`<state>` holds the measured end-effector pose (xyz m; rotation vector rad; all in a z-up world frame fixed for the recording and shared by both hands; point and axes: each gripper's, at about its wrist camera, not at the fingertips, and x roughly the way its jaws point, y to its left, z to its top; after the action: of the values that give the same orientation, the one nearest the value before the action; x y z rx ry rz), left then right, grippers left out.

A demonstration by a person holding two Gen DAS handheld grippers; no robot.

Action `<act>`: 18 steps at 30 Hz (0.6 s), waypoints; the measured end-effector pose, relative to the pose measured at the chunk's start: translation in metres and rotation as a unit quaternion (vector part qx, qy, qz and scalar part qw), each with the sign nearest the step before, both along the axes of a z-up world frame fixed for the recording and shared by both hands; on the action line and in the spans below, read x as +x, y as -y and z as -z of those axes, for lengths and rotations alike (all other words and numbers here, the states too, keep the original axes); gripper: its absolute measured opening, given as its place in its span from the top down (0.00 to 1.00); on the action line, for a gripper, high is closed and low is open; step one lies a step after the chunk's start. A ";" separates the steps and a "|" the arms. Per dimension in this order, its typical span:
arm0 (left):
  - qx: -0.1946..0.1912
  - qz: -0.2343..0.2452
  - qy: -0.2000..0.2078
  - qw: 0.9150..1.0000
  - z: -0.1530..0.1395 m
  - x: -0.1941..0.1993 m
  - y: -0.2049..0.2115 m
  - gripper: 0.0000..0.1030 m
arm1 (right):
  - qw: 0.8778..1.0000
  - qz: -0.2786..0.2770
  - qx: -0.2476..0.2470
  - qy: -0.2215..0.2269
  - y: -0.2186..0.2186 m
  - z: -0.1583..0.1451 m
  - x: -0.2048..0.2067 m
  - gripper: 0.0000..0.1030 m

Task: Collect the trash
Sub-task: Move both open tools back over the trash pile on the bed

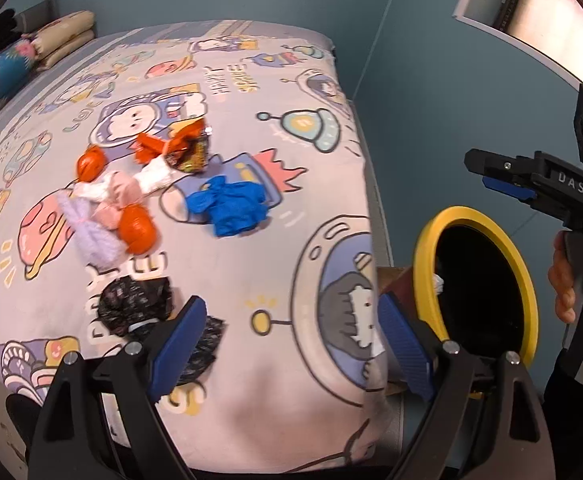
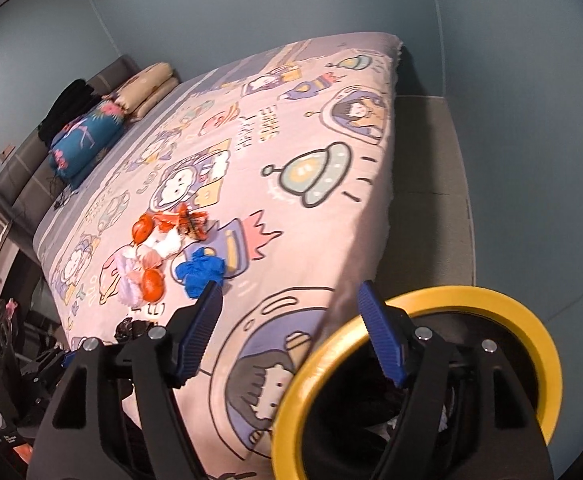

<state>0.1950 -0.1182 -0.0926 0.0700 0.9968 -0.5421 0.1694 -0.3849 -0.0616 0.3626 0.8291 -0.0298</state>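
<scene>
Both jaws apart, bin [image 2: 431, 304] mouth tilted bedward

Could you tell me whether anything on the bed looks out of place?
Yes: crumpled trash is strewn over the cartoon bedspread, including a blue wad, orange wrappers and a black bag, none yet in the yellow-rimmed bin beside it.

Trash pile [image 1: 139, 196] lies on my bed [image 1: 251, 264] at ten o'clock; bin [image 1: 487, 280] stands beside the bed at three o'clock.
</scene>
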 end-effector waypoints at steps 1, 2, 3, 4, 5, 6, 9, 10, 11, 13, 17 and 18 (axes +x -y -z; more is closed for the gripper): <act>0.000 -0.006 -0.001 1.000 0.001 0.002 -0.006 0.18 | 1.000 -0.006 0.000 -0.001 -0.004 0.000 0.003 0.35; 0.000 -0.011 -0.002 1.000 0.002 0.003 -0.010 0.18 | 1.000 -0.012 0.000 -0.002 -0.009 0.001 0.006 0.35; 0.000 -0.015 -0.003 1.000 0.003 0.004 -0.014 0.18 | 1.000 -0.019 -0.001 -0.003 -0.015 0.001 0.010 0.35; 0.001 -0.020 -0.005 1.000 0.005 0.006 -0.019 0.18 | 1.000 -0.024 -0.001 -0.004 -0.019 0.002 0.013 0.35; 0.001 -0.024 -0.006 1.000 0.006 0.007 -0.022 0.18 | 1.000 -0.030 -0.003 -0.006 -0.024 0.002 0.016 0.35; 0.002 -0.029 -0.007 1.000 0.008 0.009 -0.026 0.18 | 0.999 -0.036 -0.004 -0.007 -0.029 0.002 0.020 0.35; 0.004 -0.043 -0.012 0.999 0.012 0.013 -0.038 0.18 | 0.998 -0.055 -0.005 -0.011 -0.045 0.004 0.030 0.34; 0.003 -0.047 -0.015 0.999 0.014 0.014 -0.043 0.18 | 0.998 -0.059 -0.005 -0.012 -0.049 0.004 0.033 0.34; 0.003 -0.052 -0.018 0.998 0.017 0.015 -0.047 0.18 | 0.998 -0.066 -0.007 -0.015 -0.055 0.006 0.037 0.34; 0.004 -0.058 -0.021 0.998 0.020 0.017 -0.054 0.18 | 0.997 -0.074 -0.009 -0.019 -0.063 0.009 0.043 0.34; 0.008 -0.072 -0.026 0.997 0.027 0.022 -0.066 0.18 | 0.995 -0.095 -0.005 -0.032 -0.081 0.015 0.059 0.34; 0.009 -0.075 -0.028 0.997 0.029 0.023 -0.069 0.18 | 0.995 -0.098 -0.006 -0.035 -0.083 0.017 0.062 0.34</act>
<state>0.2181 -0.0495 -0.1215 -0.0045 1.0513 -0.4003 0.2309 -0.3015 -0.0782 0.2700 0.9299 0.1356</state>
